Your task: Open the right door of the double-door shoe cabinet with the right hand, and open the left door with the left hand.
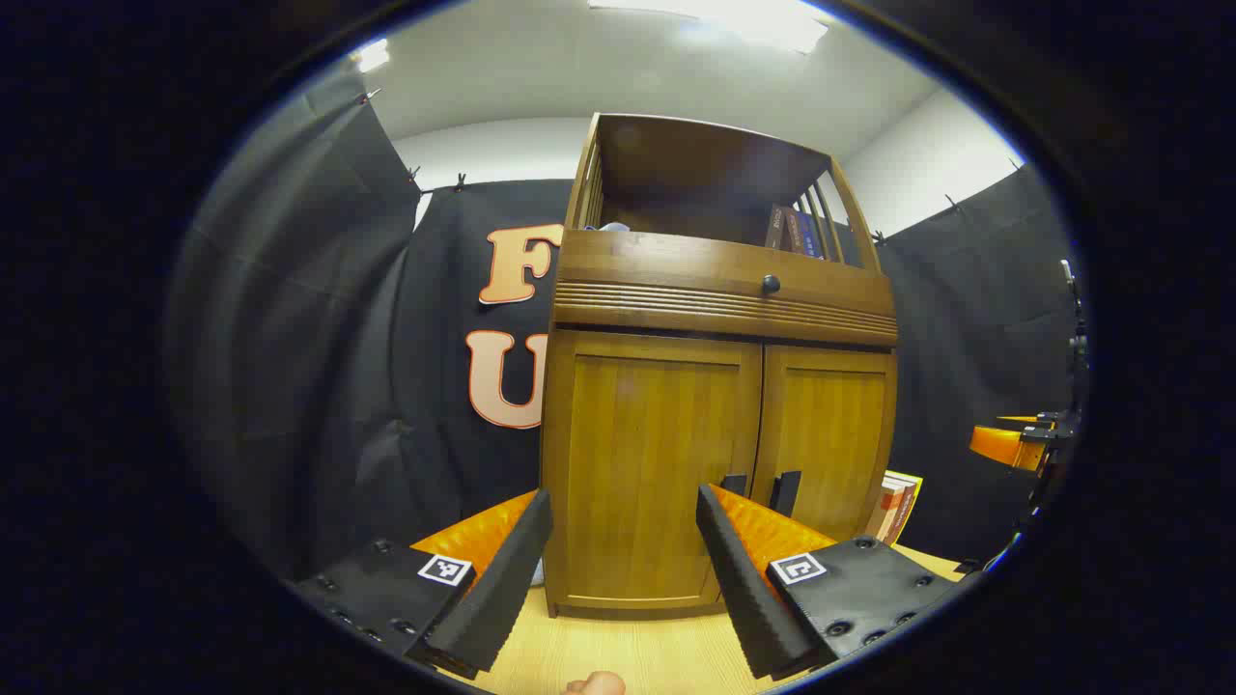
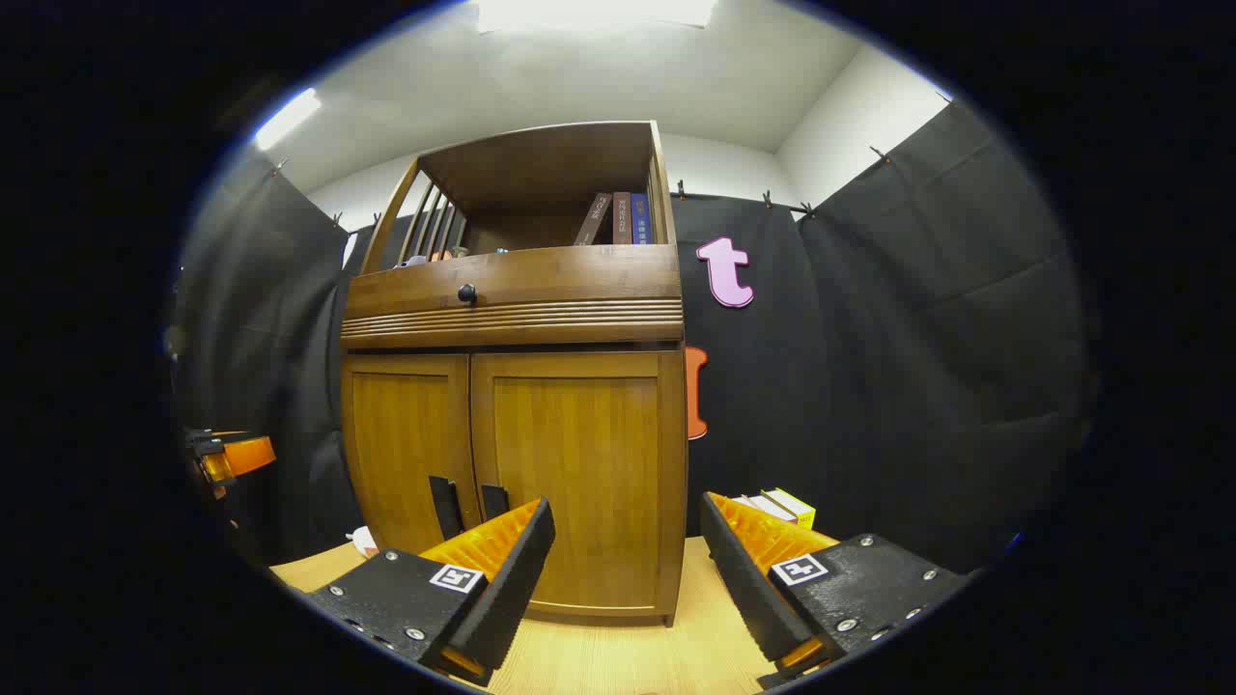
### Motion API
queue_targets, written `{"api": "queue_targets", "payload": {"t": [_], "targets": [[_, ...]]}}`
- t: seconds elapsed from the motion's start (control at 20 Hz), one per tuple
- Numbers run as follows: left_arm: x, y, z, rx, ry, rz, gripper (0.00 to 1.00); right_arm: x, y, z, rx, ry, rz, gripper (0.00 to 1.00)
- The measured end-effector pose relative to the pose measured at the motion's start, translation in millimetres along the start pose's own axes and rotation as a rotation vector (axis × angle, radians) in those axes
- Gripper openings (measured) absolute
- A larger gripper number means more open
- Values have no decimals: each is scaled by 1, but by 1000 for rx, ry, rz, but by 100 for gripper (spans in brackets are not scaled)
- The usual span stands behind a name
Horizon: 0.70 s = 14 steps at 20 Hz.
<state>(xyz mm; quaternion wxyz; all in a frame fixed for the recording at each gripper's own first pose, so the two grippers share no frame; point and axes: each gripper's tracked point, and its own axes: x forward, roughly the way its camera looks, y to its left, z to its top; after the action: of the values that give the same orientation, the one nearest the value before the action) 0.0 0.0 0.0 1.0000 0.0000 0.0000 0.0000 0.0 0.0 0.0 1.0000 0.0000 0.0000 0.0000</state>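
Currently both doors are shut and neither gripper is touching anything. Landmark: the shoe cabinet (image 2: 512,425), standing on the pale wood floor (image 2: 618,656).

Right gripper (image 2: 628,565) has its fingers spread wide and holds nothing; it sits in front of the cabinet's right door (image 2: 577,483), off toward that door's outer edge. The right door handle (image 2: 494,502) is a dark vertical tab low on the cabinet at the centre seam, just beside the left door handle (image 2: 445,506).

Left gripper (image 1: 623,560) is also wide and empty, facing the left door (image 1: 642,463).

My read for the first step:
- shift the right gripper toward the cabinet's centre seam
- straddle the right tab only, not its twin
- pinch, then pull in an arc about the cabinet's outer edge, where I'd guess the hinge is

Risk: the tabs are close together, so catching both is easy.
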Motion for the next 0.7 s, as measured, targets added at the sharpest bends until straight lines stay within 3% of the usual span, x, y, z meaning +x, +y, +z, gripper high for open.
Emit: {"api": "queue_targets", "payload": {"t": [0.4,0.7], "targets": [[-25,-3,7,31,-14,18,99,-7,5,-3,-1,14,13,93],[-40,0,-14,39,26,44,99,-15,16,-13,10,17,37,93]]}}
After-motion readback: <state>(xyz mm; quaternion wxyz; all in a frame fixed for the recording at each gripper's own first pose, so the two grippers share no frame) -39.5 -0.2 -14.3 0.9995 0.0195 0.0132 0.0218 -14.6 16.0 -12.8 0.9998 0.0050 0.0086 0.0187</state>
